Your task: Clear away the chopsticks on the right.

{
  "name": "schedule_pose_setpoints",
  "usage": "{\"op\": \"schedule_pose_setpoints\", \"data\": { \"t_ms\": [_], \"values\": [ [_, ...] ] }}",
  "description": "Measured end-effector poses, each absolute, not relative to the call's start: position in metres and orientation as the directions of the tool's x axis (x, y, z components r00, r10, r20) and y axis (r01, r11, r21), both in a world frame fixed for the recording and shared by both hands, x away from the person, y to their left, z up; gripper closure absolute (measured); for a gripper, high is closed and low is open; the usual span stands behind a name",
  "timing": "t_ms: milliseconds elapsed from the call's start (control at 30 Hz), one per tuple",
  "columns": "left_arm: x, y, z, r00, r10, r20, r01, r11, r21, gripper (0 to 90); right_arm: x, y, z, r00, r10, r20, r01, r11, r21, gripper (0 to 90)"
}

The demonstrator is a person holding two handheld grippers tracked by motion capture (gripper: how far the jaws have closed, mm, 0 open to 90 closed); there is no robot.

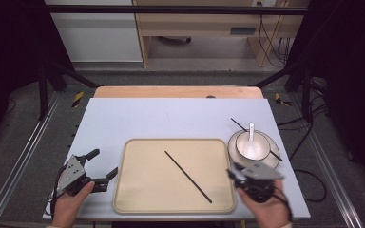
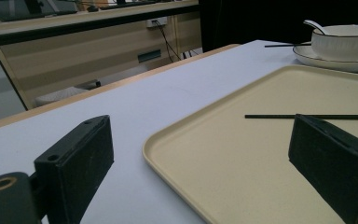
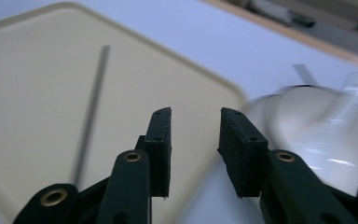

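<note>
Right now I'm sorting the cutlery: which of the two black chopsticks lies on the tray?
The chopstick lying diagonally across the beige tray, alone. The other chopstick rests across the plate under the white bowl, right of the tray.

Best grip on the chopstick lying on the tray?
Take the chopstick near mid-length, from above, jaws set across its diagonal line. It lies flat on the tray, thin and straight, so a side approach has nothing to catch. The right gripper, open, is nearer.

Your grippers: black jaws with brass-ringed pivots; left gripper point(image 1: 98, 168) and right gripper point(image 1: 234, 170) carry grey three-cornered plates on top.
</note>
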State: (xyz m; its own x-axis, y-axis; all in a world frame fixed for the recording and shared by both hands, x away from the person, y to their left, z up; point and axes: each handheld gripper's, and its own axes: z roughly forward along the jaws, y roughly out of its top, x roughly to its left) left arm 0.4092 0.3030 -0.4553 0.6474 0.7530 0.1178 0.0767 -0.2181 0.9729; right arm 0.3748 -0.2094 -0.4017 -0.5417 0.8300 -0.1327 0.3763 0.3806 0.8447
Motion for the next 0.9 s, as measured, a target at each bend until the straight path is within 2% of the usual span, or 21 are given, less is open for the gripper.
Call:
{"op": "schedule_pose_setpoints", "data": {
  "t_ms": [167,233,333,433,733,900],
  "values": [
    [0.404,0.307,-0.456,0.638,0.758,0.132,0.078,-0.235,0.969,6.4,0.388,-0.289,-0.375,-0.411,0.897,-0.164,0.401,0.339,0.851,62.1],
    [0.403,0.309,-0.455,0.62,0.776,0.118,0.085,-0.216,0.973,6.4,0.406,-0.331,-0.383,-0.373,0.907,-0.194,0.453,0.36,0.816,65.3],
    [0.405,0.311,-0.453,0.602,0.793,0.097,0.089,-0.188,0.978,6.5,0.417,-0.348,-0.396,-0.387,0.904,-0.182,0.485,0.367,0.793,65.9],
    [0.407,0.312,-0.456,0.595,0.798,0.096,0.102,-0.193,0.976,6.5,0.434,-0.357,-0.423,-0.431,0.893,-0.133,0.535,0.371,0.759,66.4],
    [0.409,0.316,-0.458,0.6,0.794,0.1,0.108,-0.203,0.973,6.8,0.464,-0.35,-0.432,-0.453,0.881,-0.135,0.539,0.392,0.746,67.4],
    [0.406,0.315,-0.458,0.606,0.788,0.108,0.104,-0.214,0.971,6.8,0.475,-0.349,-0.443,-0.455,0.88,-0.136,0.587,0.411,0.698,71.0]
  ]
}}
